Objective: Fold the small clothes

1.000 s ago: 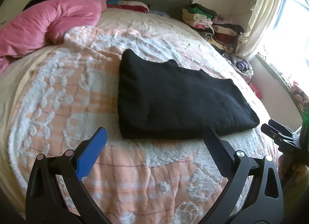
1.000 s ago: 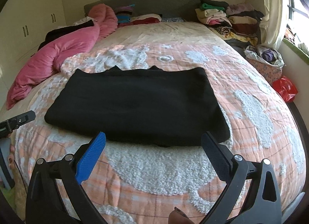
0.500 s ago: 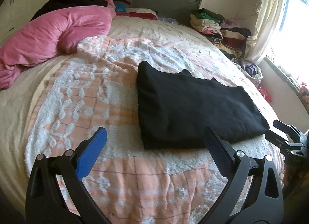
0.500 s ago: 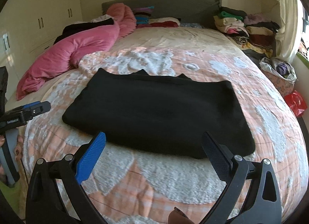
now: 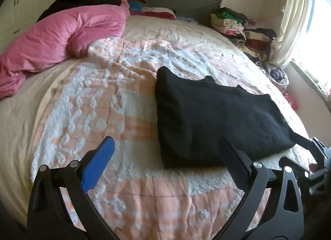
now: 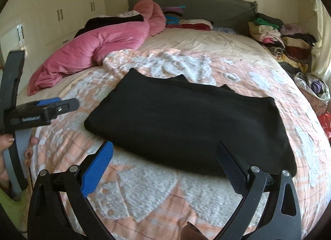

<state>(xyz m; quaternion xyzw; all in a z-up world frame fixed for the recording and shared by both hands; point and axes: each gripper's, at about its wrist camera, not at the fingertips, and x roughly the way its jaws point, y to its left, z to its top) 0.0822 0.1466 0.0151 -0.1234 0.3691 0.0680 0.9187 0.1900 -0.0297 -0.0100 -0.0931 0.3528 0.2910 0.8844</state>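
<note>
So the bed [image 6: 206,41] is still basically the whole frame, peach-and-white blanket [image 5: 99,103] spread over it, and the black garment [image 6: 186,124] is laid flat in the middle, folded into a wide rectangle with two small corners poking up at its far edge.

What's changed over the last second: both views have been pulled back and swung toward the left, so the garment is now seen off to the right in the left wrist view, and more of the wardrobe [image 6: 62,12] is seen in the right wrist view. The garment itself hasn't been moved or touched. Probably one fold stage is done and the next grab is being lined up, but that's a guess.

Around it: a pink duvet [image 5: 62,33] is bunched at the left, folded stacks [image 5: 242,24] are piled at the far right corner, a bag [image 6: 316,87] is wedged by the window side. None of it is on the garment, so nothing is really in the way.

Left gripper [image 5: 165,157] is held wide open, nothing in it, hovering over blanket just left of the garment's near corner. Right gripper [image 6: 165,160] is spread wide too, empty, poised at the near edge.
</note>
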